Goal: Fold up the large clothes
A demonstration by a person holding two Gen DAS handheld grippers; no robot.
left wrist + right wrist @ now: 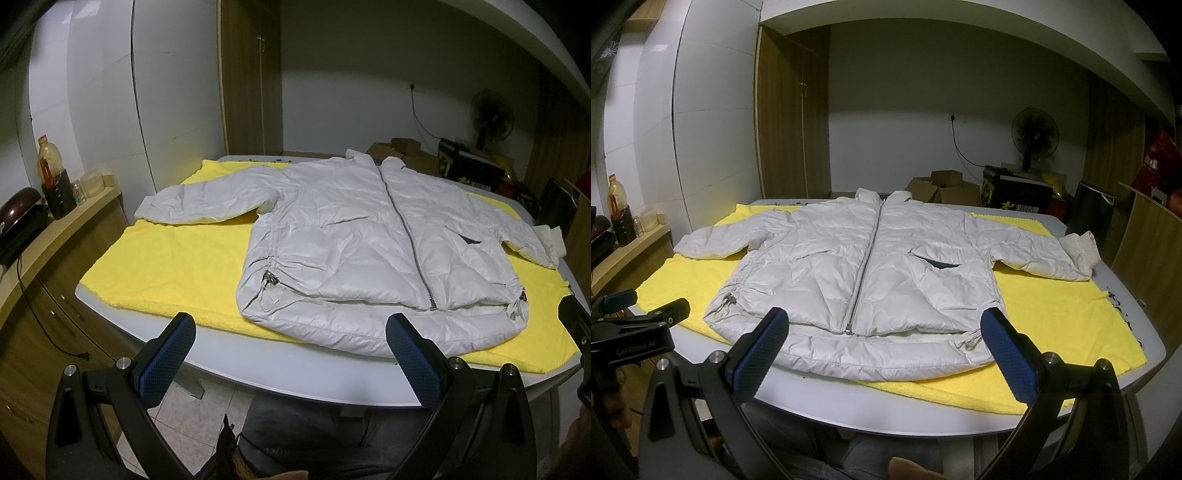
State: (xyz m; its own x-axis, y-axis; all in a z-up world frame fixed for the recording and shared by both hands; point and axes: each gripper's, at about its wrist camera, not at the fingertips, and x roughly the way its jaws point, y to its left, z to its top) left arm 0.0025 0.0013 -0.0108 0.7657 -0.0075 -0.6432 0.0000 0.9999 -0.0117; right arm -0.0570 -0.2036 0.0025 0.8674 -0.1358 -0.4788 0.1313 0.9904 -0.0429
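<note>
A white puffer jacket [354, 236] [864, 266] lies flat and face up on a yellow towel [177, 266] [1052, 317], zipped, collar away from me, both sleeves spread out to the sides. My left gripper [291, 328] hangs open above the table's near edge, short of the jacket's hem, nothing between its blue pads. My right gripper [882, 328] is open too, in front of the hem near the zipper's lower end. The left gripper's body [639, 325] shows at the left of the right wrist view.
The towel covers a white table [280, 376] [886, 406]. A wooden counter [55, 229] with a bottle and jars runs along the left. Cardboard boxes [942, 188], a fan [1034, 136] and a wooden crate [1145, 240] stand behind and right. A person's lap is below.
</note>
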